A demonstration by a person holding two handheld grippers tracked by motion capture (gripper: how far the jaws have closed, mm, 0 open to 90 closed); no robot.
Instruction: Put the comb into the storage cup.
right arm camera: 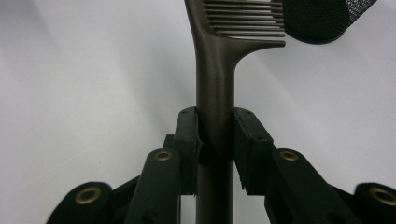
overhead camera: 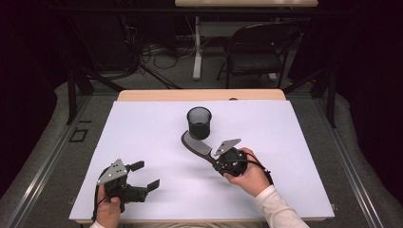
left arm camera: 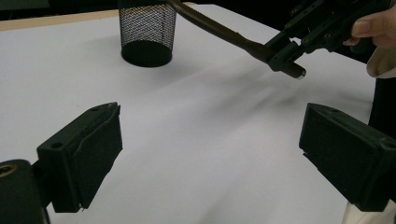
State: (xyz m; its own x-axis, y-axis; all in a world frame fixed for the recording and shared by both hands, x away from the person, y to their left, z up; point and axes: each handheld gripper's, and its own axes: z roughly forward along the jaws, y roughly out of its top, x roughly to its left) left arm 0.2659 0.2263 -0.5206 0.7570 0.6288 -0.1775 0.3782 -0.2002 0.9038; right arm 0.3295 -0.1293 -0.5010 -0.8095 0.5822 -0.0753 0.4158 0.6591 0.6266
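Comb [overhead camera: 196, 146] sits clamped by its handle in the right tool [overhead camera: 219, 163], teeth end raised beside the mesh cup [overhead camera: 199, 122], likely for dropping it in upright, while the left tool [overhead camera: 147, 176] rests open on the bench [overhead camera: 285, 142], well apart.

Lab/recording setup: dark-curtained room, white-covered wooden table [overhead camera: 142, 142] inside a black metal frame [overhead camera: 71, 90], loose cables on the grey floor [overhead camera: 161, 57], black folding chair [overhead camera: 259, 47] and another desk at the far side.
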